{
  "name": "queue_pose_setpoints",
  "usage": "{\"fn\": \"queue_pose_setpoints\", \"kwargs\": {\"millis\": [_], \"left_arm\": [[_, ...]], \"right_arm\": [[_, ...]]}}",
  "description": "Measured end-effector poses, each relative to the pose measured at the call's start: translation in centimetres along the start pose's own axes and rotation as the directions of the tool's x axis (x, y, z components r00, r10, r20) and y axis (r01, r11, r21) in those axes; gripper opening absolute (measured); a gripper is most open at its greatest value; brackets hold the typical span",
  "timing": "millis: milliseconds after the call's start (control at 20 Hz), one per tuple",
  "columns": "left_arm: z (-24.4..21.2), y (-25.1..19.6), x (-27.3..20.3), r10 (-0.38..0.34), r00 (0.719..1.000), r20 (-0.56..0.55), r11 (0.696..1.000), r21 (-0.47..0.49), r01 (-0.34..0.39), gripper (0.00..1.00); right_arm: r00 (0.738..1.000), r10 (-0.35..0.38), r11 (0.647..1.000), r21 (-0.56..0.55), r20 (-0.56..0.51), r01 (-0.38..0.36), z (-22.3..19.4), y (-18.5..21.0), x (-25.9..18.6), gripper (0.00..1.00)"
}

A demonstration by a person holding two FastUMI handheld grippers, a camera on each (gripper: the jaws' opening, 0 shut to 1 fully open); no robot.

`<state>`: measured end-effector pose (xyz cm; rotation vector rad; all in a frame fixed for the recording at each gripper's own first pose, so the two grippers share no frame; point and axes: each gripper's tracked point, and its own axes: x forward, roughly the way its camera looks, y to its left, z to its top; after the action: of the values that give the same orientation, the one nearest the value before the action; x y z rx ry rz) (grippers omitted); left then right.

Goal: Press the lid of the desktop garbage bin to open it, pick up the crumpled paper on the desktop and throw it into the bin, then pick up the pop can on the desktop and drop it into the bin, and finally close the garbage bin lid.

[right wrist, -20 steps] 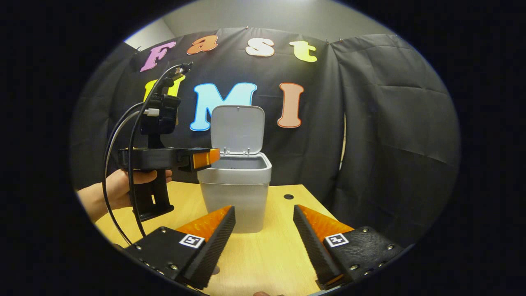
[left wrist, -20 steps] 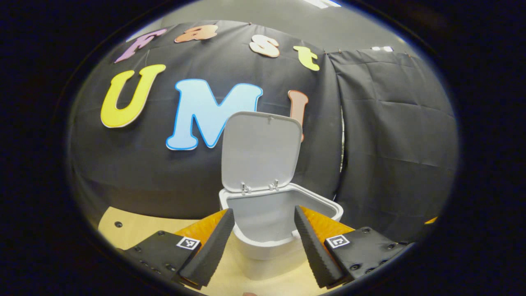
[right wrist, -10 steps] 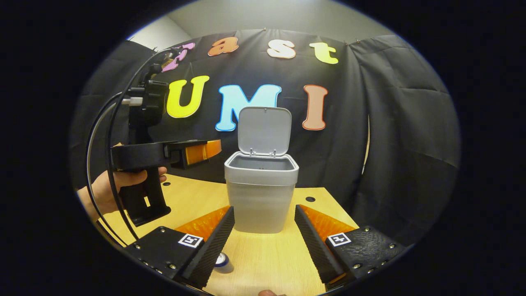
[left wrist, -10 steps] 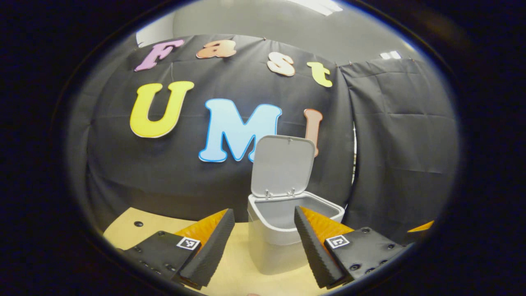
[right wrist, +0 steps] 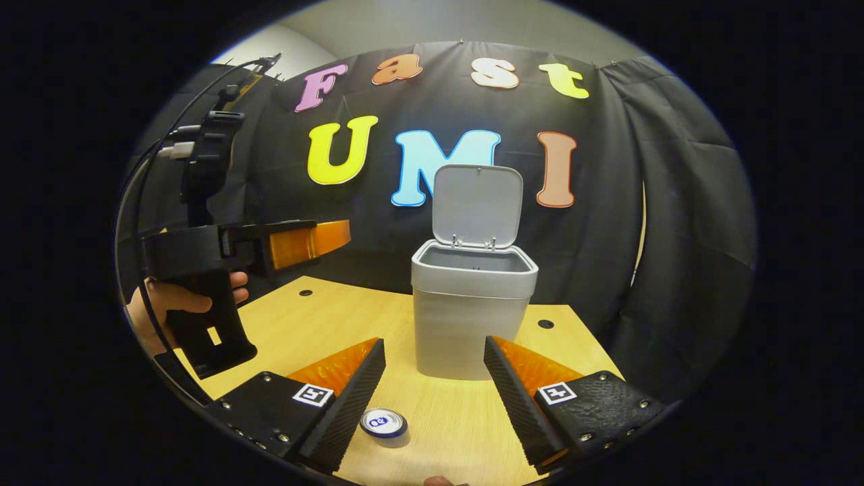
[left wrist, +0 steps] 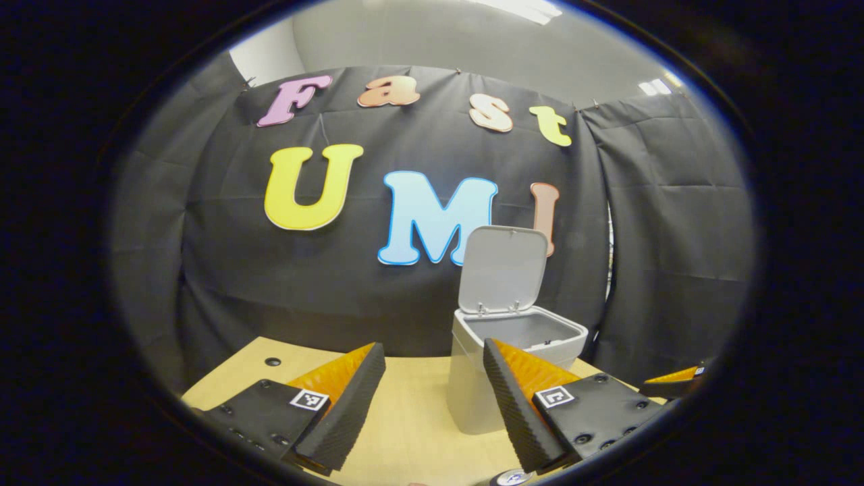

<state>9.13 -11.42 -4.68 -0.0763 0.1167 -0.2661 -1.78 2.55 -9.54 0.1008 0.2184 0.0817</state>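
- Over the last second both cameras have been pulling back from the grey plastic desktop bin [right wrist: 472, 317], which is looking smaller now, and the top of a pop can has been coming into sight at the bottom of the right gripper view.
- The bin is standing upright on the pale wooden worktop [right wrist: 324, 317], with its flat grey lid [right wrist: 478, 202] propped open and leaning back against the booth wall.
- The right hand-held gripper [right wrist: 432, 395] is hovering with its jaws spread wide and nothing between them.
- The blue-and-white pop can [right wrist: 383, 424] is standing upright on the worktop, its long axis vertical, just below and slightly left of the gap between those fingers, nearer the camera than the bin.
- The left hand-held gripper [left wrist: 432, 398] is likewise gaping and empty; in the right gripper view it is being held by a hand [right wrist: 172, 300] up to the left, well apart from the can.
- The right side is looking nearer the can, so a downward reach from there seems likeliest.
- No crumpled paper is visible on the worktop; whether it is lying inside the bin cannot be told.
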Motion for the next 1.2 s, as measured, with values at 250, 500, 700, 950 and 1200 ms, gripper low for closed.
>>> {"fn": "queue_pose_setpoints", "kwargs": {"millis": [250, 500, 700, 950, 1200], "left_arm": [[-0.1, 3.1, -2.5, 0.07, 0.998, 0.006, 0.997, -0.013, -0.07, 0.95], [-0.3, 5.6, -4.4, 0.135, 0.991, 0.013, 0.99, -0.026, -0.135, 0.95], [0.0, 6.7, -5.9, 0.174, 0.985, 0.021, 0.985, -0.024, -0.173, 0.95], [0.5, 7.7, -8.2, 0.203, 0.979, 0.032, 0.979, 0.004, -0.204, 0.95], [-0.5, 7.3, -9.1, 0.203, 0.979, 0.022, 0.979, 0.011, -0.204, 0.95]], "right_arm": [[0.993, 0.076, 0.997, 0.031, -0.091, -0.074, -2.5, 2.1, 1.1, 0.95], [0.975, 0.126, 0.992, 0.029, -0.182, -0.123, -5.0, 3.5, 1.9, 0.95], [0.953, 0.158, 0.987, 0.026, -0.258, -0.157, -6.8, 4.3, 2.2, 0.95], [0.911, 0.173, 0.985, 0.039, -0.376, -0.17, -10.4, 4.8, 2.3, 0.95], [0.853, 0.203, 0.979, 0.096, -0.481, -0.179, -13.1, 5.5, 2.2, 0.95]]}}
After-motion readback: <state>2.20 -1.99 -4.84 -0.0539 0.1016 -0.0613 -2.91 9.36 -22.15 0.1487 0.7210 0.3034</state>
